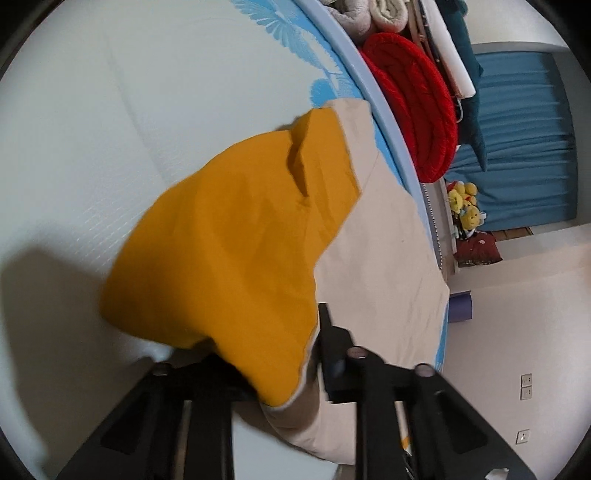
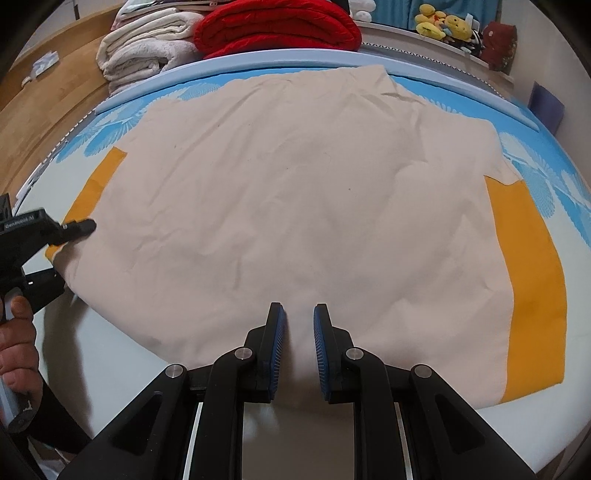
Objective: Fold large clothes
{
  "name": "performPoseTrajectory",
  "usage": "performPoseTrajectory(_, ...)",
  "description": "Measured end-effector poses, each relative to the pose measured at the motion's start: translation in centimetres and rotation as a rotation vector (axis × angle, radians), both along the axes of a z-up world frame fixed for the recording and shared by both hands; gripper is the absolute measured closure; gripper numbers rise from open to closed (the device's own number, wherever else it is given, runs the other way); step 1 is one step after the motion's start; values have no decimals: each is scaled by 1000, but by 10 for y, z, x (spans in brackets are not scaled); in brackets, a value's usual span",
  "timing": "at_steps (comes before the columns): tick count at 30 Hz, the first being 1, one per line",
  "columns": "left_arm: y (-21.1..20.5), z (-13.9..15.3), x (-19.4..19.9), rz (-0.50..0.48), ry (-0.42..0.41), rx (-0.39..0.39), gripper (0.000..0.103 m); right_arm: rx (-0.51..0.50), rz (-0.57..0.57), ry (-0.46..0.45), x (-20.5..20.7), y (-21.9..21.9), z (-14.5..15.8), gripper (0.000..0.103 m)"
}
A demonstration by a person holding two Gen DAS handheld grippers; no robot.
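Observation:
A large beige garment (image 2: 295, 206) with orange sleeves lies flat on the bed. Its right orange sleeve (image 2: 532, 288) lies spread at the right. My left gripper (image 1: 295, 354) is shut on the left orange sleeve (image 1: 229, 243) and holds it lifted; the sleeve drapes over and hides its left finger. It shows in the right wrist view (image 2: 79, 227) at the garment's left edge. My right gripper (image 2: 297, 332) is open with a small gap, empty, over the garment's near hem.
The bed sheet (image 2: 122, 369) is white with a blue patterned part (image 2: 546, 177) at the far side. Folded red blanket (image 2: 277, 29) and cream blankets (image 2: 147, 48) lie behind the bed's edge. Plush toys (image 2: 443, 26) sit at the back right.

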State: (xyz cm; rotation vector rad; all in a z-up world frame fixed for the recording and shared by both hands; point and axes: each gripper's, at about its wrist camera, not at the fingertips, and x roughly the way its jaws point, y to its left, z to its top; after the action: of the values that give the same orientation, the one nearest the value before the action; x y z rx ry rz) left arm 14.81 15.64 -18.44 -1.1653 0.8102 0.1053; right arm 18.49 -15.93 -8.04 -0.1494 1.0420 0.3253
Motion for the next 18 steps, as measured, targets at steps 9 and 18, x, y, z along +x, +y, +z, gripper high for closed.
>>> performPoseTrajectory(9,-9,102,-16,-128,-82,265,96,22,-35,-82,-11,15,25,85)
performPoseTrajectory(18,-15,175,-57,-199,-53,618,97,78,104,-39,-18,29,69,83)
